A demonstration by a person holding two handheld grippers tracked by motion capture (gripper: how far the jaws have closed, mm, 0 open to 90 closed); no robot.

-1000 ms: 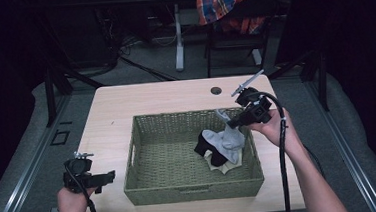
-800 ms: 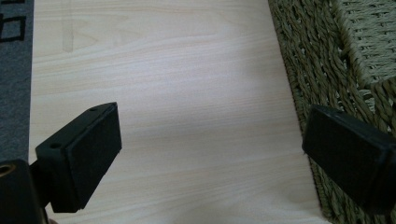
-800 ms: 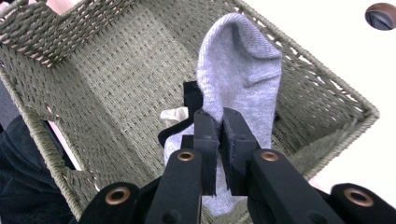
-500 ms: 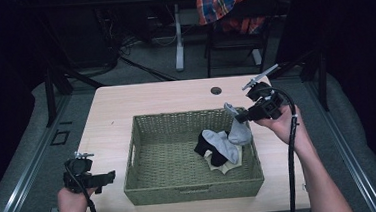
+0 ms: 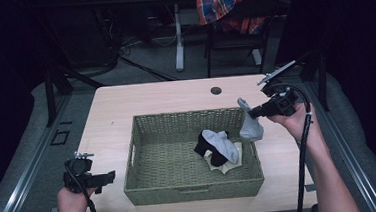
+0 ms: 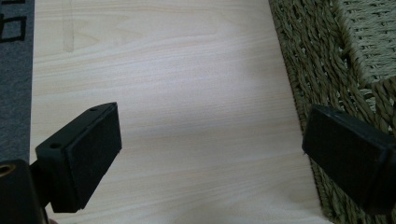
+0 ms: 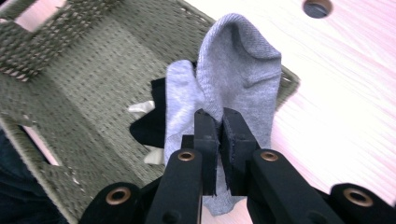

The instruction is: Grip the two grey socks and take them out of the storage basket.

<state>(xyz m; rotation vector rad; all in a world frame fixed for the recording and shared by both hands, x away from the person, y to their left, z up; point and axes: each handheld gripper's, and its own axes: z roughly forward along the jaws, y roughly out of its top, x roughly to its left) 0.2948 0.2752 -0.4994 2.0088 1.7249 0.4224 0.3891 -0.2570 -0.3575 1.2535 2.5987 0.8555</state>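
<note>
Right gripper view: the right claw is seen clamped on a grey sock, the fabric pinched thinly between the two black pads, with most of the sock standing beyond the pads and a short tail hanging below them. In the high view the sock hangs just under the right claw, over the near-side rim of the woven basket, partly outside it and above the table.

The hold appears to be taken on a thin fold only, so a slip could be judged the main risk: a quick swing or a jerk could pull the fabric free, and the sock would then drop onto the rim or back into the basket. The hanging end sits close to the wicker; it could be snagged on the weave if the claw were carried low across the rim, and the basket might be dragged with it.

Beyond the held sock, inside the basket, a second grey sock lies on a black garment and a pale cloth; no contact with the held sock can be made out.

The left claw is held open and empty, low over the table beside the basket wall, well apart from the sock, so no steadying of the basket would be given if a snag occurred.
</note>
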